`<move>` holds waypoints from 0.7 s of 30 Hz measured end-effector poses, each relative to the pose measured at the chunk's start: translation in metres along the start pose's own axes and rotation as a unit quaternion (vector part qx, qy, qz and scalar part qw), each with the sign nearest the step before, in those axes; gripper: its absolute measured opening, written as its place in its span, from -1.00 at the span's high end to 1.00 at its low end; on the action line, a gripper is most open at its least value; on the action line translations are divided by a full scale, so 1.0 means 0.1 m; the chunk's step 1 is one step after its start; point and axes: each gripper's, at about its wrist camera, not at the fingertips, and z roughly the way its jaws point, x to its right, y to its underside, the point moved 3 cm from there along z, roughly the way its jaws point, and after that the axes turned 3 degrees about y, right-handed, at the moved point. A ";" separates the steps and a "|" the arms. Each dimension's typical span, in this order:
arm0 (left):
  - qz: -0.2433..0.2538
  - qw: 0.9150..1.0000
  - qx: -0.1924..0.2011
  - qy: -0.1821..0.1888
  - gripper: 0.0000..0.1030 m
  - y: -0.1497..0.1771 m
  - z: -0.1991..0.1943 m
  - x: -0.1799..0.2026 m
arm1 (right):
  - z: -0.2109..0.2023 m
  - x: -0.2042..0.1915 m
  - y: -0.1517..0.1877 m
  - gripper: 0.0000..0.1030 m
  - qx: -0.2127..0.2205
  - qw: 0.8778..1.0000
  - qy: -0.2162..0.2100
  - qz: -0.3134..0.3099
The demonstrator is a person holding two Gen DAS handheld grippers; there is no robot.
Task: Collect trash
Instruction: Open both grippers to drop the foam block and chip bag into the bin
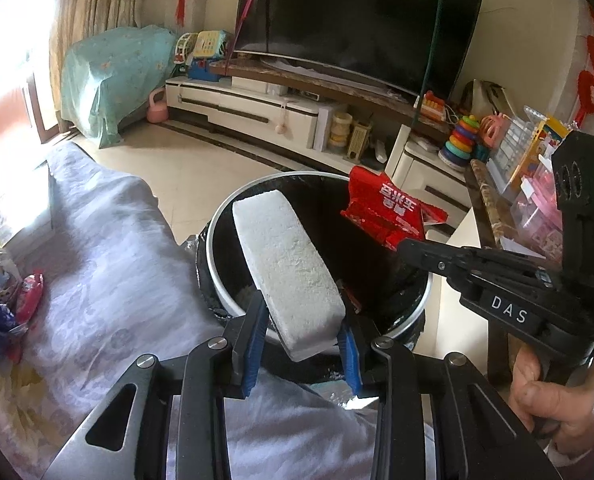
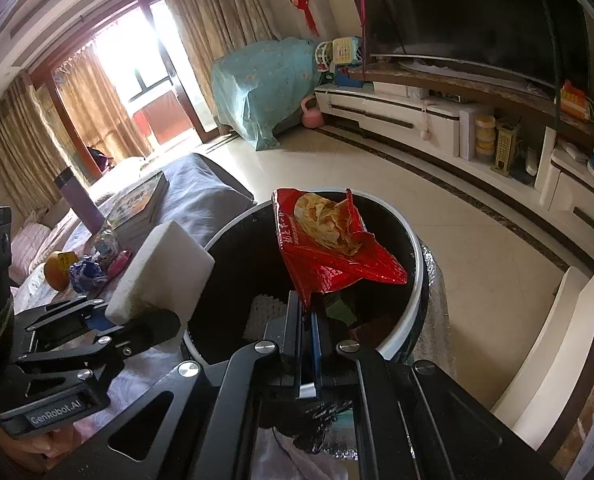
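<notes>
Both grippers tilt downward over the black trash bin: the left gripper has its jaws part-open and clamped on a white foam block above the bin's near rim, while the right gripper has its jaws closed tight on a red snack bag over the bin's mouth. The bin's contents are dark and hard to make out — more wrappers lie on the surface left of the bin.

One foam block, one red wrapper, one bin
</notes>
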 end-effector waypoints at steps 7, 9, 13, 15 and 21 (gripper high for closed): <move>-0.007 1.000 -0.002 -0.002 0.09 -0.02 0.04 -0.01 | 0.08 0.00 0.00 0.83 -0.007 1.000 0.013 -0.010; -0.010 1.000 0.000 -0.006 -0.08 -0.01 0.04 -0.01 | 0.09 0.02 0.02 0.73 -0.009 1.000 0.012 -0.005; -0.021 1.000 0.004 -0.006 -0.17 0.04 -0.01 -0.04 | 0.04 0.05 0.04 0.15 -0.003 1.000 0.008 0.007; -0.028 1.000 0.008 -0.008 -0.19 0.09 -0.05 -0.07 | 0.00 0.04 0.03 0.07 0.003 1.000 0.009 0.007; -0.063 0.998 0.013 -0.014 -0.28 0.32 -0.22 -0.25 | -0.18 -0.06 0.03 -0.66 0.033 0.999 -0.011 0.016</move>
